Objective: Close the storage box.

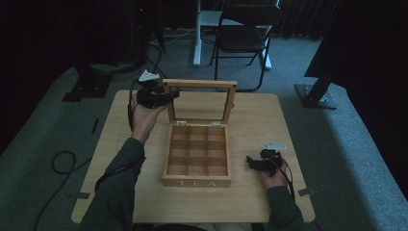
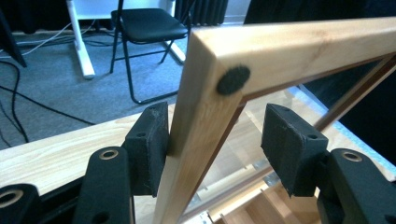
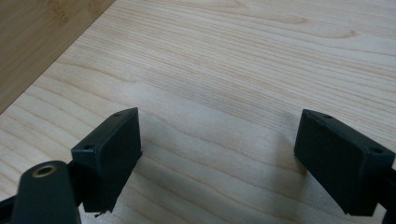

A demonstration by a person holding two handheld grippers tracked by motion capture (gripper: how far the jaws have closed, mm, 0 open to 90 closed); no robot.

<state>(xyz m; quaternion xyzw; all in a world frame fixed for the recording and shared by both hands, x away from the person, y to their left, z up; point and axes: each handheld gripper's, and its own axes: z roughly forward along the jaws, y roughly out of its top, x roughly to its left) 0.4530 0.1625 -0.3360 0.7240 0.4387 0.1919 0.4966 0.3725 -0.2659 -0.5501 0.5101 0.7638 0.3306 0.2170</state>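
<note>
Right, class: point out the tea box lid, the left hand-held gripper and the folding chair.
Tea box lid [image 1: 200,83], high view, top rail of frame.
Left hand-held gripper [image 1: 175,93], high view, between its fingertips.
Folding chair [image 1: 243,39], high view, seat.

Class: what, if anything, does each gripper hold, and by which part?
Nothing is clamped. The left gripper straddles the wooden tea box's glass-paned lid at its corner, jaws open; the right gripper is empty.
</note>
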